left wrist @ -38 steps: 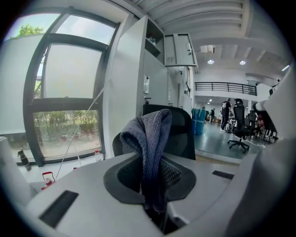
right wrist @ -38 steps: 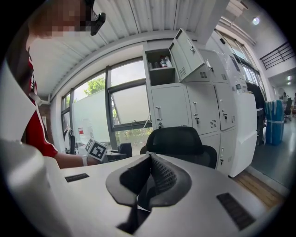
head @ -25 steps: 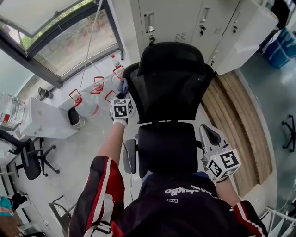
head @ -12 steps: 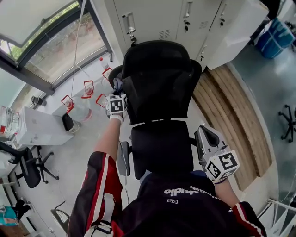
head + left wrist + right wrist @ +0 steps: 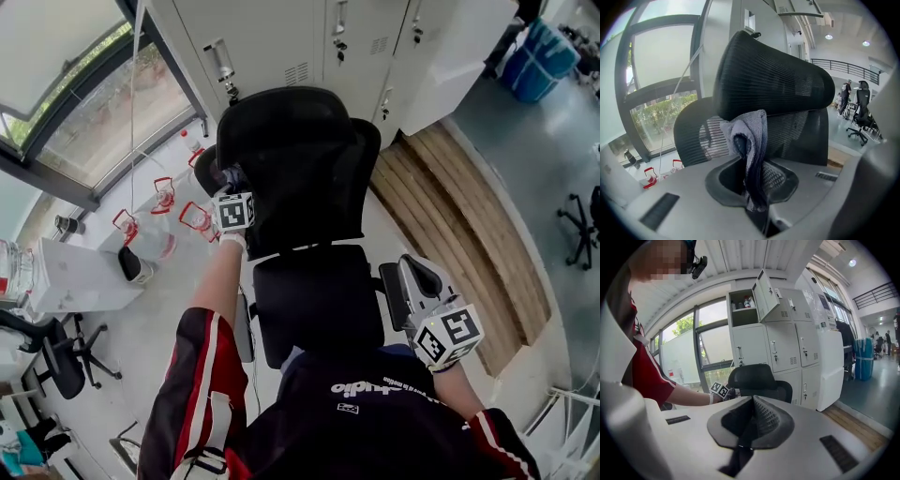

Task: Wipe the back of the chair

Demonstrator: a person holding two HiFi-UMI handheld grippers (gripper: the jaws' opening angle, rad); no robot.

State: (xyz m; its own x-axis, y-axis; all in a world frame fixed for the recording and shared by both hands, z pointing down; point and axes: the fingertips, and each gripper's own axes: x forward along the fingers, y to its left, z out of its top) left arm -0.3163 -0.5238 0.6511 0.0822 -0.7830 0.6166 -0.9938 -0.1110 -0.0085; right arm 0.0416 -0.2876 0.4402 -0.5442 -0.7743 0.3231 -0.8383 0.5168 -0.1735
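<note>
Left gripper view shows the left gripper (image 5: 757,213) clamped on a grey cloth (image 5: 751,140), held up at the mesh chair back (image 5: 801,136), below the headrest (image 5: 778,79). For a good wipe I'd press the cloth flat and sweep evenly across the mesh. Only the head view shows the right gripper (image 5: 424,277) low beside the seat (image 5: 319,300); its jaws are together, empty.

Grippers: two, the left gripper (image 5: 232,184) and the right gripper (image 5: 421,273). Cloth (image 5: 751,138): one. Office chairs: three, namely the mesh chair (image 5: 300,159) ahead, a second chair (image 5: 56,364) at left, a third chair (image 5: 585,221) at right edge. Red-handled jugs (image 5: 155,242): apparently three.
</note>
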